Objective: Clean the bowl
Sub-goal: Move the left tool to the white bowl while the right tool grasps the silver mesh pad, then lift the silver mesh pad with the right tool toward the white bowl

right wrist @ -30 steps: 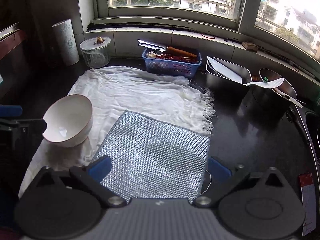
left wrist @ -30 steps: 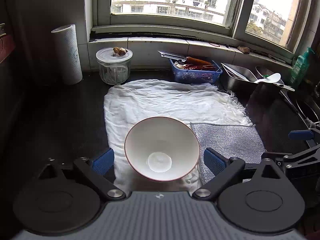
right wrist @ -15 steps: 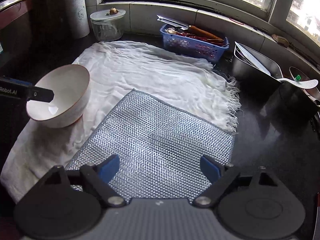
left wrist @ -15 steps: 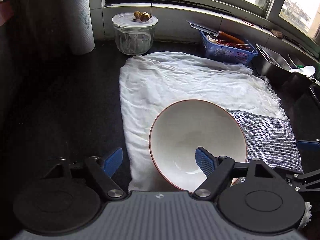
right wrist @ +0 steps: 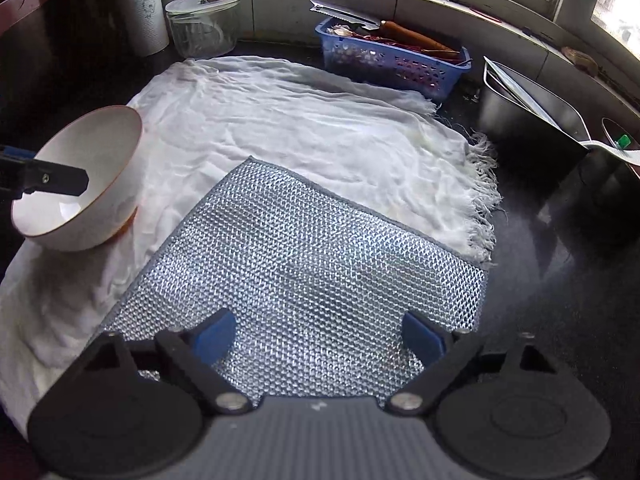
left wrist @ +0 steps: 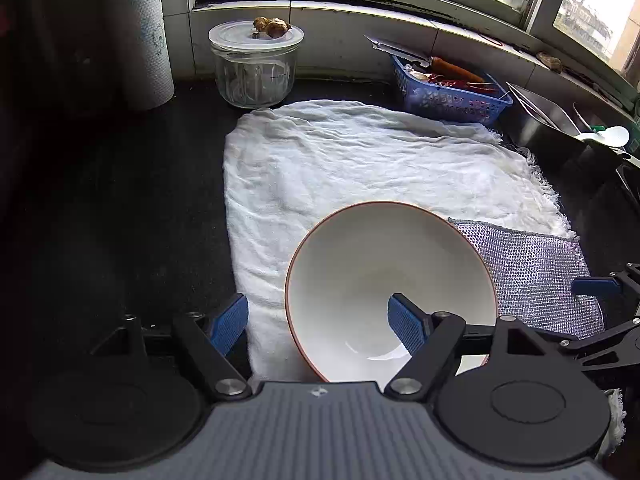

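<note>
A white bowl (left wrist: 384,264) with a red-brown rim sits on a white cloth (left wrist: 340,160), tilted toward the left gripper. My left gripper (left wrist: 318,322) is open and straddles the bowl's left wall: its right finger is inside the bowl, its left finger outside over the cloth. In the right wrist view the bowl (right wrist: 92,160) is at the far left with a left finger across it. A silver mesh scouring cloth (right wrist: 304,272) lies flat, partly on the white cloth (right wrist: 300,120). My right gripper (right wrist: 320,338) is open low over its near edge.
At the back stand a paper towel roll (left wrist: 138,40), a lidded glass jar (left wrist: 256,66) and a blue basket (left wrist: 448,94) with a knife. Metal pans and a white spoon (right wrist: 612,150) sit on the dark counter at the right.
Both grippers have moved forward and lower. The left gripper's fingers have narrowed around the bowl's left wall. The right gripper has come down closer to the mesh cloth.
</note>
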